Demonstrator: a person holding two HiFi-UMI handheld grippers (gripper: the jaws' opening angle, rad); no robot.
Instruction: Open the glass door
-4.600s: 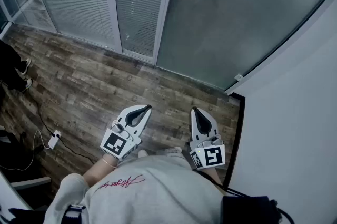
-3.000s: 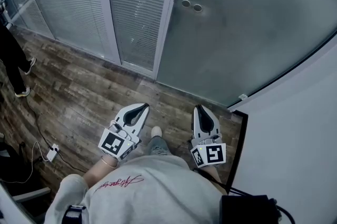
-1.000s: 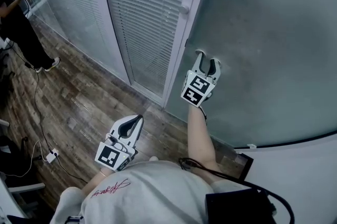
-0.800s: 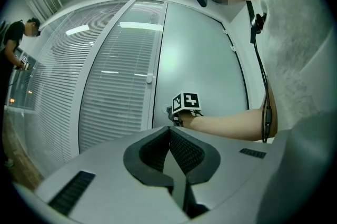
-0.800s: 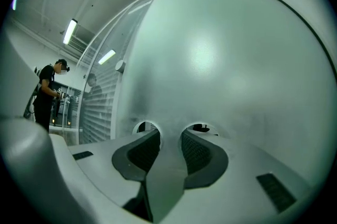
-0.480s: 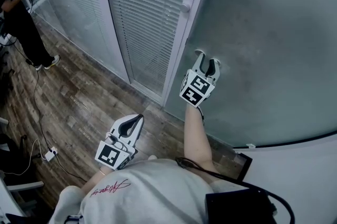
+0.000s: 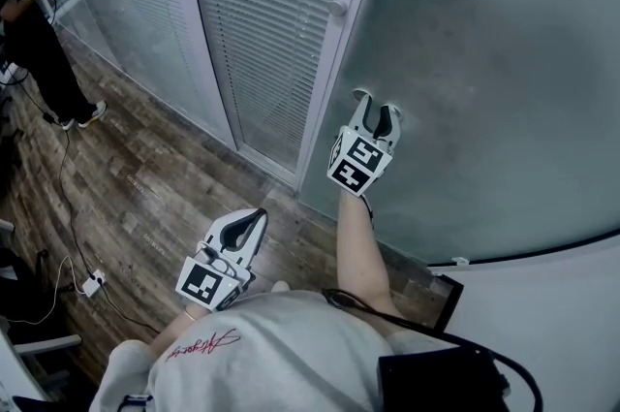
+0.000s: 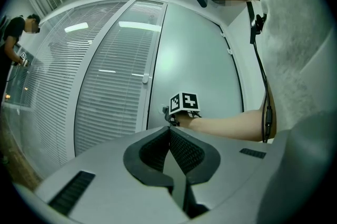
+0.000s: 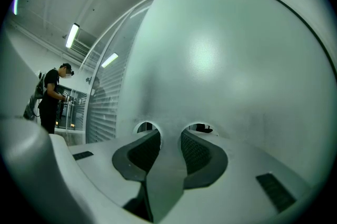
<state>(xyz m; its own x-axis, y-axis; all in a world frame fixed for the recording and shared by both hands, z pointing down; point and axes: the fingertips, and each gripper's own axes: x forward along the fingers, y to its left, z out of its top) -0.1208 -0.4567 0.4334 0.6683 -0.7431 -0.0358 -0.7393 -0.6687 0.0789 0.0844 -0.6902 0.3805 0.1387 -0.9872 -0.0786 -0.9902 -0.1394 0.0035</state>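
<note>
The frosted glass door [image 7: 484,61] fills the upper right of the head view. Its handle is two round holes [image 9: 146,126] side by side near its left edge. My right gripper [image 7: 375,105] is raised against the door with one fingertip in each hole. Its jaws have just been closing and now press on the strip of glass [image 9: 169,136] between the holes. My left gripper [image 7: 254,214] hangs low by the person's waist, shut and holding nothing [image 8: 169,129]. In the left gripper view the right gripper [image 8: 167,111] shows at the door's edge.
Left of the door stands a white frame post [image 7: 334,61] with a small knob [image 7: 337,9], then glass panels with blinds [image 7: 262,22]. A person [image 7: 34,42] stands at the far left. A cable and power strip [image 7: 92,284] lie on the wood floor. A white wall [image 7: 572,323] is on the right.
The person has stepped up to the door and the right gripper rose from waist height to the two holes. Over the last second it barely shifted. The left gripper stayed low.
</note>
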